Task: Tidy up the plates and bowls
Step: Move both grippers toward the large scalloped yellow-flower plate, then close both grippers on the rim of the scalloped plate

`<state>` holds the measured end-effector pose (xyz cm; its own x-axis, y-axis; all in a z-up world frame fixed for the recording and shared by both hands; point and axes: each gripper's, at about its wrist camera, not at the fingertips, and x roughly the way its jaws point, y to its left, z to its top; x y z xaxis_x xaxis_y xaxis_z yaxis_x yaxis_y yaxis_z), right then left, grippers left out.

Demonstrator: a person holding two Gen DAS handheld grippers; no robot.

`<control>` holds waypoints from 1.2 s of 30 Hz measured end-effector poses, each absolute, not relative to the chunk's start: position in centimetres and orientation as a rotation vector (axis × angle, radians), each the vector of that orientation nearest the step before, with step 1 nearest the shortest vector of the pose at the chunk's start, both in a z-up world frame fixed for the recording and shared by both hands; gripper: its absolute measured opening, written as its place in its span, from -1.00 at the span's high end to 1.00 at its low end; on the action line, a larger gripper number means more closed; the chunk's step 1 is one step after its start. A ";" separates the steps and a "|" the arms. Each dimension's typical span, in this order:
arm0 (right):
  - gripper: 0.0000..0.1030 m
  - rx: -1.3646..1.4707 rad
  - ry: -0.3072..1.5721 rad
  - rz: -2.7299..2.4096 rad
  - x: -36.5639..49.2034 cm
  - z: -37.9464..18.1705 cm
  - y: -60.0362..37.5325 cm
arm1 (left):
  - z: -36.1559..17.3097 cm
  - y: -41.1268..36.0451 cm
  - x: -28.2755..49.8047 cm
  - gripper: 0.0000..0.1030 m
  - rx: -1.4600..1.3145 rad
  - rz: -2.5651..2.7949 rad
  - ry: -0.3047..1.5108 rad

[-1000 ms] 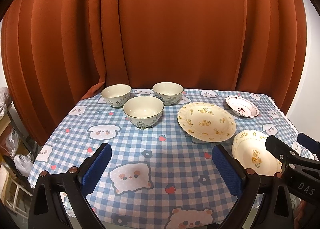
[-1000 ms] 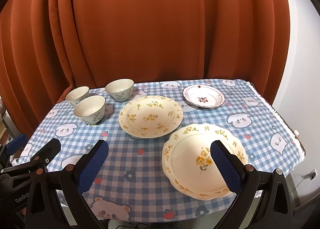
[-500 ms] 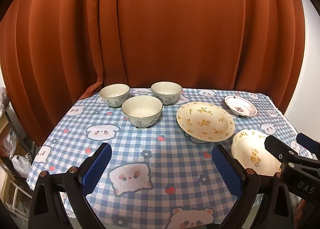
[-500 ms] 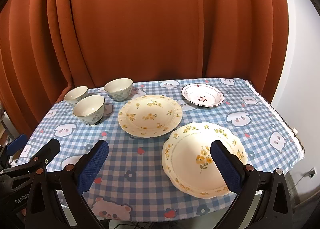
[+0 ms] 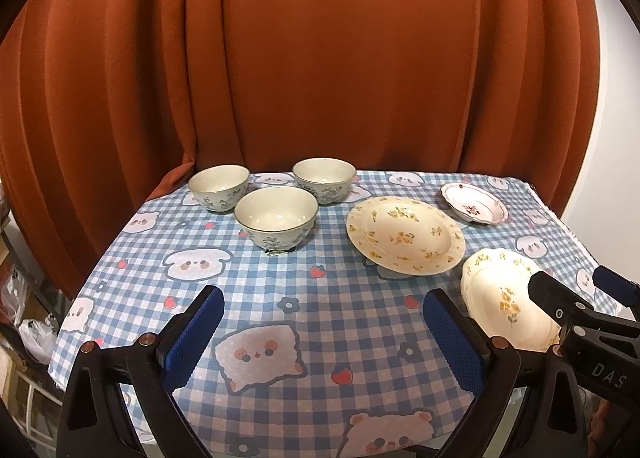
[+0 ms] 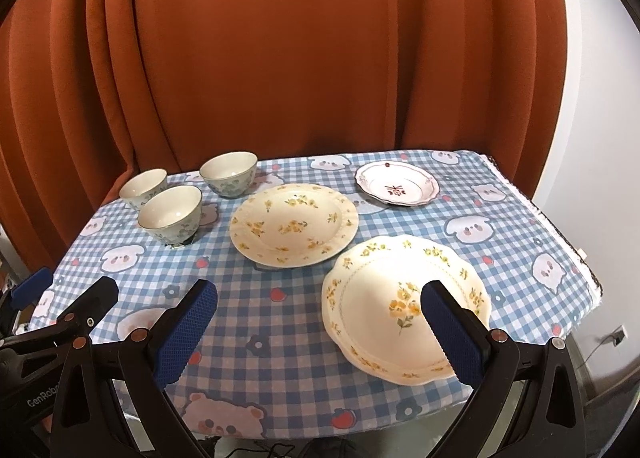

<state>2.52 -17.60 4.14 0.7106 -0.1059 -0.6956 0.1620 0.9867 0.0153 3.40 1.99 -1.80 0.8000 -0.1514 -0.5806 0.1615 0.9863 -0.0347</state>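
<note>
Both grippers (image 5: 322, 332) (image 6: 318, 324) agape — plates, bowls untouched

Rust-orange curtain (image 5: 320, 58) behind blue checked tablecloth (image 5: 280, 282) with cartoon bears.

— Position of the bowls? 
— Three bowls (image 5: 276, 218) grouped at the far left of the table (image 5: 280, 322), one nearer, two behind it. 
— The plates? 
— The large plate (image 6: 294, 224) lies right of the bowls. The small plate (image 6: 396, 188) sits behind, far right. The scalloped plate (image 6: 400, 298) lies nearest, front right.
</note>
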 end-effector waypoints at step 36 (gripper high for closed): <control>-0.81 0.077 0.987 -0.149 12.1 -2.6 -35.4 | -7.3 -17.0 13.0 -0.78 -0.008 -0.193 0.865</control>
<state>12.11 -35.43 -2.62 0.5416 -0.0907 -0.8357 0.1605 0.9870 -0.0031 12.97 -17.05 -7.30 0.6320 -0.1719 -0.7556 0.1653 0.9826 -0.0853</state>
